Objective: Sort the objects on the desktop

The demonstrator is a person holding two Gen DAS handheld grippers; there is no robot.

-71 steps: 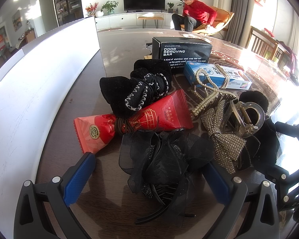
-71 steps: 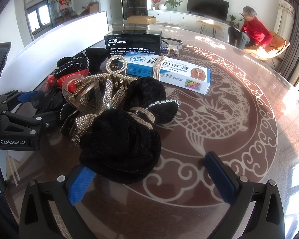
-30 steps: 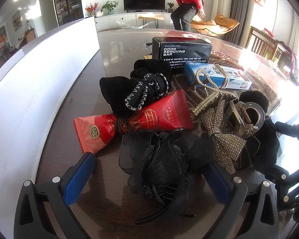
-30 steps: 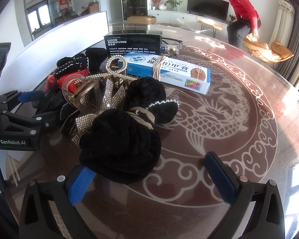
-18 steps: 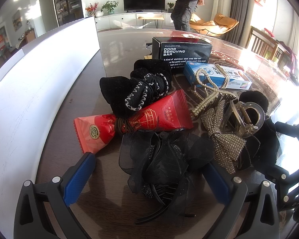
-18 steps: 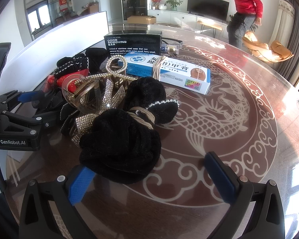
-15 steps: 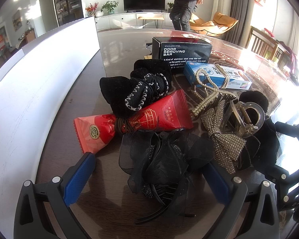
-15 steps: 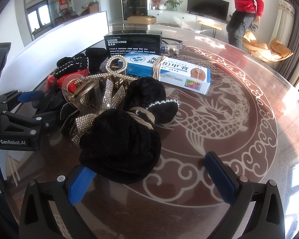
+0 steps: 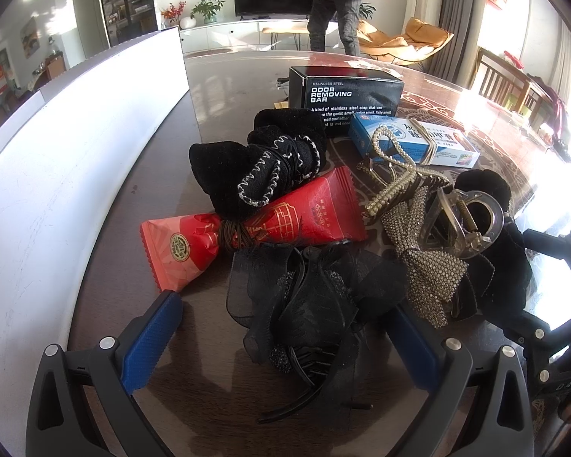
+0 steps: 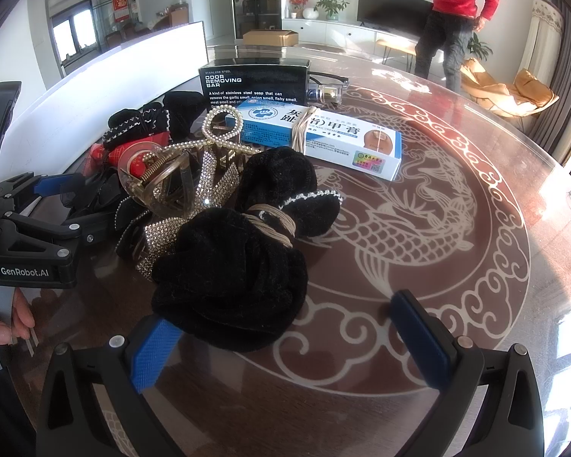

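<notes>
left gripper (image 9: 281, 327): fingers spread wide, nothing held, straddling the black mesh bow clip (image 9: 308, 304) at the near edge of the pile.
right gripper (image 10: 289, 335): fingers also spread wide and empty; black velvet scrunchie (image 10: 232, 278) sits just ahead, against the left finger.
step: pre-grasp, by my read. Nothing lifted, pile unsorted on the desk (image 10: 456, 247).
mid pile: red tube (image 9: 255, 224) under a black stitched scrunchie (image 9: 262, 167); rhinestone bow (image 9: 426, 266), clear claw clip (image 9: 464, 221) and pearl clip (image 9: 392, 179) tangled together.
far: blue-white box (image 9: 415, 141), then black box (image 9: 346, 99), touching the pile.
next move: likely close on one near item; lift slowly, the clips may drag neighbours along.
sort target: no bin visible, cannot tell.
</notes>
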